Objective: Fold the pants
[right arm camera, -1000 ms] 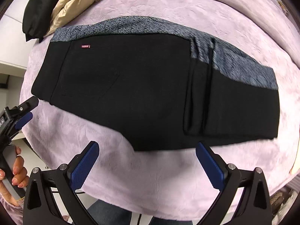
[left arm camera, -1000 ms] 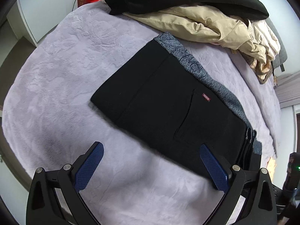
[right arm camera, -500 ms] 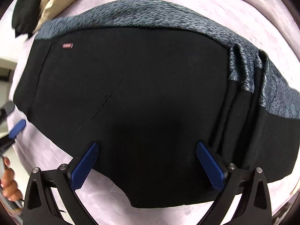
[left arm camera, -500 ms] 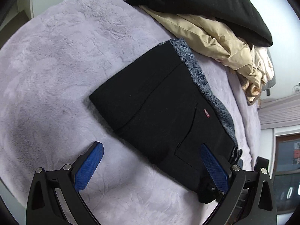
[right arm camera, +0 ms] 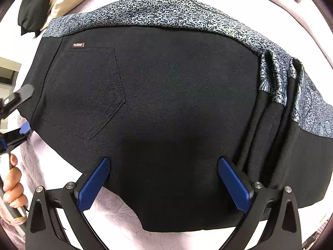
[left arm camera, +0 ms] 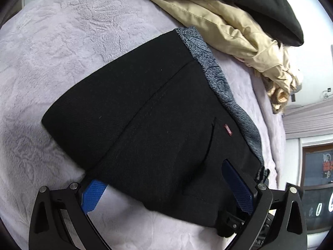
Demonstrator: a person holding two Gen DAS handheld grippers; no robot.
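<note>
- The pants [right arm camera: 166,104] lie folded flat on a lilac fleece blanket [left arm camera: 62,41], black cloth with a speckled grey band [right arm camera: 166,14] along the far edge, from 10 to 2 o'clock in the right wrist view.
- A small red label [right arm camera: 78,45] sits at 10 o'clock above a stitched back pocket [right arm camera: 83,91]; at 3 o'clock the cloth bunches into upright pleats [right arm camera: 276,112].
- The right gripper [right arm camera: 163,179] hovers low over the near edge of the pants at 6 o'clock, jaws spread wide with black cloth between the blue pads [right arm camera: 93,185]; whether the pads touch the cloth cannot be told.
- The left gripper [left arm camera: 166,184] is also spread wide at 6 o'clock in its own view, straddling the near corner of the pants [left arm camera: 156,125]. Its left pad [left arm camera: 93,193] is partly hidden under the edge of the cloth, and its right pad [left arm camera: 237,187] stands over it.
- In the right wrist view the left gripper [right arm camera: 14,112] shows at 9 o'clock, just beside the end of the pants, with the person's hand [right arm camera: 12,185] on its handle at 8 o'clock.
- Beyond the grey band, at 1 o'clock in the left wrist view, a crumpled beige garment [left arm camera: 239,37] lies close to the pants, with a black garment [left arm camera: 229,0] piled on it at 12 o'clock.
- A window [left arm camera: 316,177] shows at 4 o'clock past the blanket.
</note>
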